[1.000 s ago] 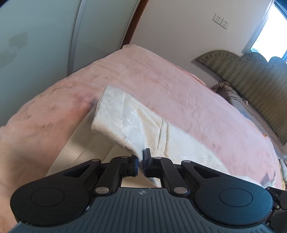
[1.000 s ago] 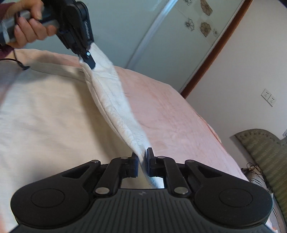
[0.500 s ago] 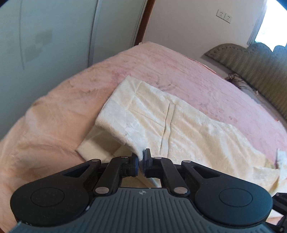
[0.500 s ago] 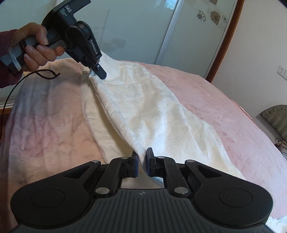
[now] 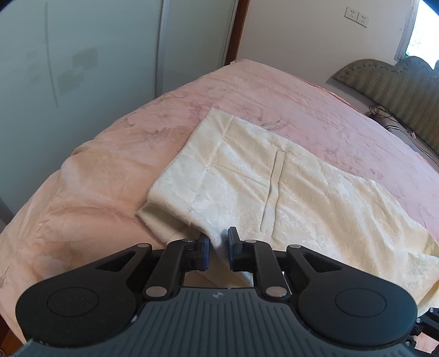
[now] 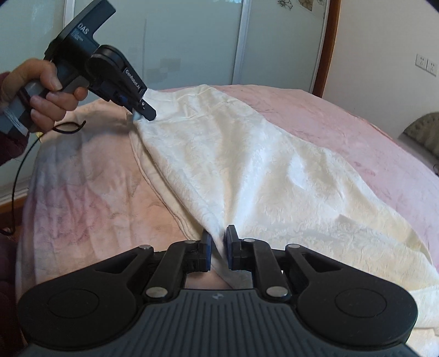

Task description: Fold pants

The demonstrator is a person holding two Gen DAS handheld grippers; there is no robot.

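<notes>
Cream-white pants (image 5: pixel 263 178) lie folded lengthwise on a pink bed (image 5: pixel 301 109), waistband toward the far left corner, a pocket seam showing. They also show in the right wrist view (image 6: pixel 247 164). My left gripper (image 5: pixel 218 244) has its jaws a little apart with the near waist edge of the pants between them; from the right wrist view it (image 6: pixel 140 114) sits at that corner. My right gripper (image 6: pixel 218 248) has its jaws slightly apart around the pants' near edge further down the leg.
Frosted sliding wardrobe doors (image 5: pixel 82 68) stand past the bed's left edge. A padded green headboard (image 5: pixel 389 85) and a cable lie at the far right. A hand (image 6: pixel 49 90) holds the left gripper. A wall with sockets (image 5: pixel 356 15) is behind.
Both grippers have lowered the pants from a lifted, taut hang down onto the bed. The top layer now lies spread flat. Both pairs of jaws have parted slightly.
</notes>
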